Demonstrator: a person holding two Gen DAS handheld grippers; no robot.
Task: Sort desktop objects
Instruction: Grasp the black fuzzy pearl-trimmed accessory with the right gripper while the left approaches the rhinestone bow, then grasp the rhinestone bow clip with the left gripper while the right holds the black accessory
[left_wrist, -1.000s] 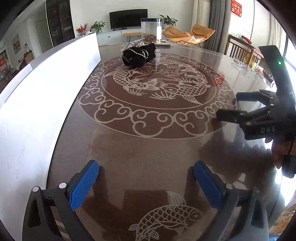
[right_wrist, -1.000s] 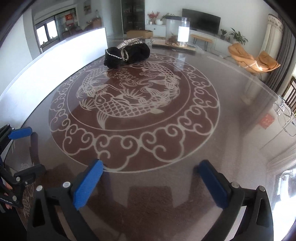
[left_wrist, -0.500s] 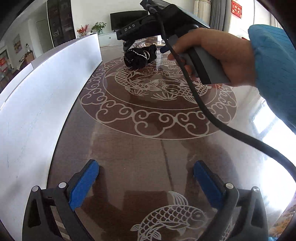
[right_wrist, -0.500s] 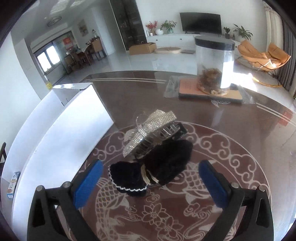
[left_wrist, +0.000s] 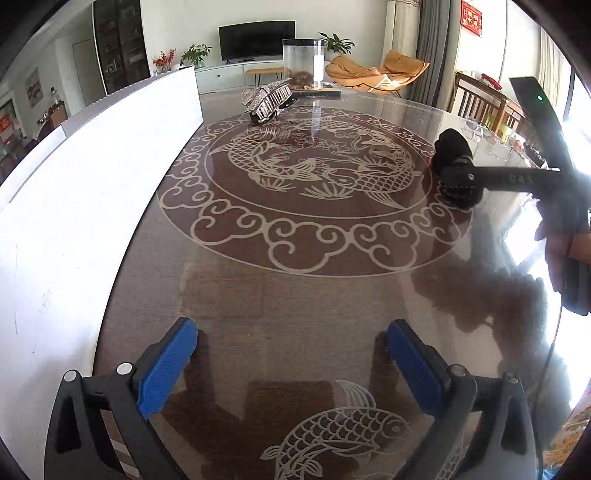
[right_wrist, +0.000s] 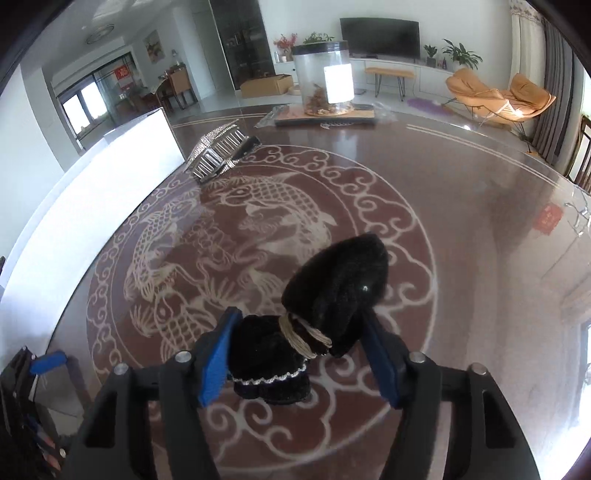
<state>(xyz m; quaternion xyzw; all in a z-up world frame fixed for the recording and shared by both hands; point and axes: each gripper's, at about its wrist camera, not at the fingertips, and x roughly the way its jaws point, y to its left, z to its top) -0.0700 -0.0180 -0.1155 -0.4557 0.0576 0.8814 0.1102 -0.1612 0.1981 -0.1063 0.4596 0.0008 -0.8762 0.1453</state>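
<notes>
A black plush hair bow with a beige band at its middle sits between the blue pads of my right gripper. The jaws are closing and both pads press on it. In the left wrist view the bow hangs at the right gripper, just above the table's right side. A silver rhinestone claw clip lies alone at the far side of the table. My left gripper stands open over the near table with nothing between its pads.
The dark glass table bears a fish pattern. A white panel runs along its left edge. A clear jar stands on a flat board at the far end. A hand grips the right handle.
The right gripper closed on the black bow beside the clip and carried it back toward the near right of the table. The clip stayed at the far side. The left gripper has not moved.
</notes>
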